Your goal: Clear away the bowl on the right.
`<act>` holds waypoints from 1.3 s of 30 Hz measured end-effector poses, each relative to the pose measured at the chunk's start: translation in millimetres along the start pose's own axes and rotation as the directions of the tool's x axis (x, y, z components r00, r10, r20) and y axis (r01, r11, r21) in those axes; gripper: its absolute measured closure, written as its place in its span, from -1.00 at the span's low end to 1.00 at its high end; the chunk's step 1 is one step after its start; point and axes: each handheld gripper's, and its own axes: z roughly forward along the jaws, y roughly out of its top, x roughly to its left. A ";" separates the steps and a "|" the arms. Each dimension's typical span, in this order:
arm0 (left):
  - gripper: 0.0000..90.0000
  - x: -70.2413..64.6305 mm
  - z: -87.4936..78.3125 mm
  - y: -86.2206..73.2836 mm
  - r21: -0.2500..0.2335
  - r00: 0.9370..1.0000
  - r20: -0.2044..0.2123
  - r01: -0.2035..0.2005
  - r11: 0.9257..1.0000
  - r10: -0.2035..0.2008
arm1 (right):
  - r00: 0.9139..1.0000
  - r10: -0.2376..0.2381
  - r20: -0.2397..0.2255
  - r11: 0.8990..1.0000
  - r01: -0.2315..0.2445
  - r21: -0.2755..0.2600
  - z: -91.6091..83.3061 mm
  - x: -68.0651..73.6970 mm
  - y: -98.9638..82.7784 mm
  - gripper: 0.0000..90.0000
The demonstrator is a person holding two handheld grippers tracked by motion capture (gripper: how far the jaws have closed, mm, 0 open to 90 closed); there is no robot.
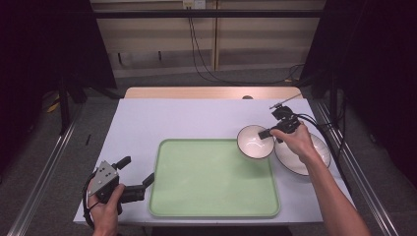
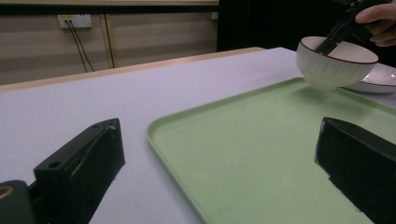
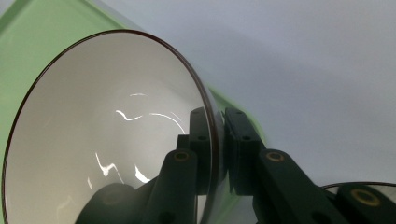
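While right gripper [image 3: 219,154] jaws clamp bowl [image 3: 107,140] rim, left gripper [image 2: 219,172] jaws apart.

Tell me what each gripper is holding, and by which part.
The right gripper pinches the white bowl by its rim, one jaw inside. The left gripper holds nothing.

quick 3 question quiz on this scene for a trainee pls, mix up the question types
1. True or false: the right tool is clamped on the rim of the white bowl.
2. The bowl hangs over which part of the green tray? A) near left corner B) far right corner C) middle
3. Fill the gap: the left tool has its jaws ____, with nothing between them.

Key
1. True: one jaw sits inside the rim and one outside, in the right gripper view.
2. B: in the left gripper view the bowl is off the surface, above that corner, beside the plate.
3. Open.
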 end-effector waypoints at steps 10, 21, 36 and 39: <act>-0.97 0.9 1.2 -0.6 0.006 1.000 0.003 0.005 1.000 -0.005 | 1.000 0.005 0.006 1.000 -0.005 0.019 9.5 -0.4 -0.1 0.84; -0.97 -0.5 0.8 -0.2 0.000 1.000 0.004 0.005 1.000 -0.005 | 1.000 0.019 0.009 0.999 -0.019 0.042 16.7 -2.1 -1.5 0.84; -0.97 -0.5 0.6 -0.2 0.001 1.000 0.002 0.004 1.000 -0.004 | 0.999 0.012 0.040 0.998 -0.014 0.062 25.6 -6.0 -4.1 0.85; -0.97 -0.4 0.3 -0.1 0.002 1.000 0.001 0.002 1.000 -0.002 | 0.999 0.013 0.039 0.998 -0.015 0.059 26.1 -6.4 -4.4 0.85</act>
